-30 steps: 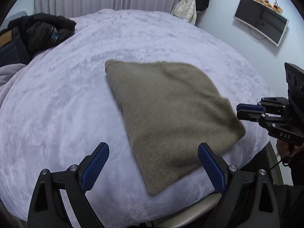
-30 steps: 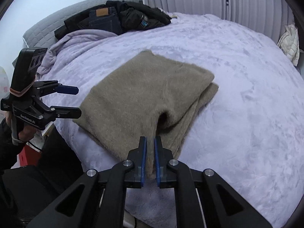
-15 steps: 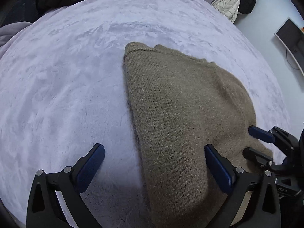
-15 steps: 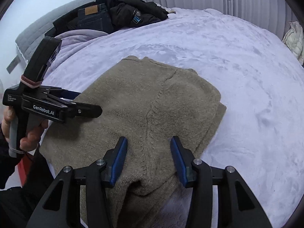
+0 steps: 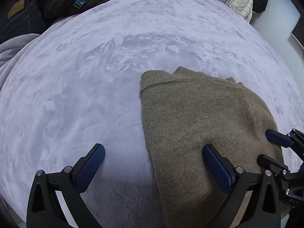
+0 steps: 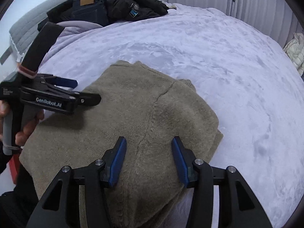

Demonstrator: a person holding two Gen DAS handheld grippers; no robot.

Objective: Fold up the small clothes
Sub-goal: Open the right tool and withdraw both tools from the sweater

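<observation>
A tan knit sweater (image 5: 199,123) (image 6: 152,104) lies folded flat on the lilac blanket (image 5: 95,76). My left gripper (image 5: 153,151) is wide open and straddles the sweater's left edge. One pad is over the knit, the other over the blanket, and neither grips anything. My right gripper (image 6: 148,140) stands open just above the sweater's near part, with knit under the gap and its pads apart from it. Each gripper appears in the other's view: the right gripper (image 5: 275,148) at the sweater's right edge, the left gripper (image 6: 85,91) in a hand at the left.
Dark jeans and a black jacket (image 5: 57,3) (image 6: 114,9) are piled at the far end of the bed by a grey headboard (image 6: 28,28). A white puffy coat (image 5: 241,3) hangs by the curtains. Bare blanket (image 6: 228,66) stretches beyond the sweater.
My right gripper, shut on a fold of the sweater a second ago, has opened and let it drop flat. Both grippers have moved in and lower over the sweater.
</observation>
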